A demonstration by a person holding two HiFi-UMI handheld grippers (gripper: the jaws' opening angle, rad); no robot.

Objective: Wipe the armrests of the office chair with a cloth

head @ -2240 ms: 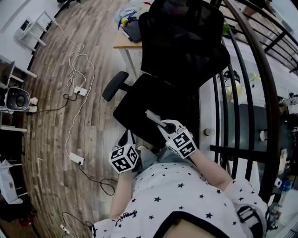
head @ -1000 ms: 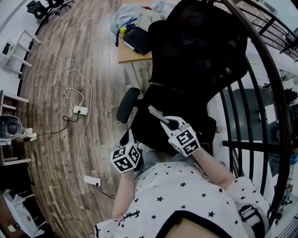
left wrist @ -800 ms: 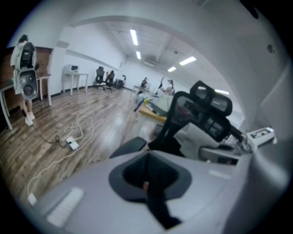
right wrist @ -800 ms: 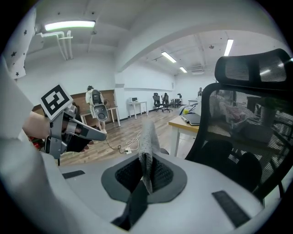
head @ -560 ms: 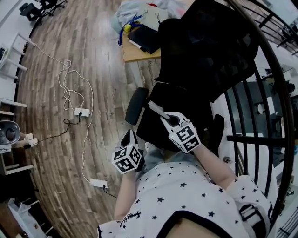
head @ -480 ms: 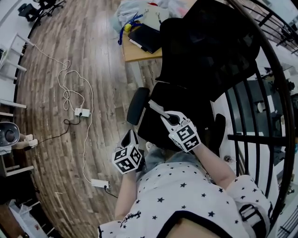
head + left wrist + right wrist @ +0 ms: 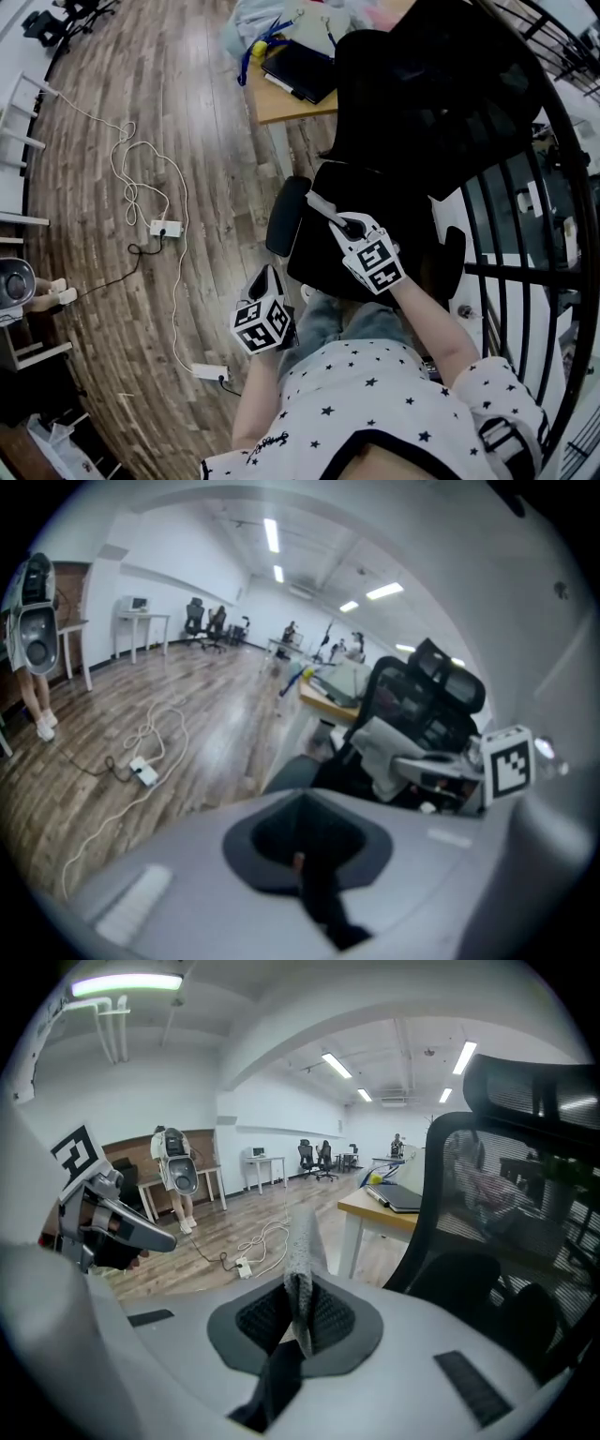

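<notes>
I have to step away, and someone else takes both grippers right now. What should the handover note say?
The left gripper has its jaws together, is empty, and is held off the chair.
The right gripper is shut on the grey cloth, which sticks out past the jaws over the front of the chair seat.
The left armrest is just beside the cloth; the right armrest is across the seat. The cloth touches neither.
Done: cloth gripped, at the chair.
Left: wipe both armrests; nothing shows either as already wiped.
</notes>
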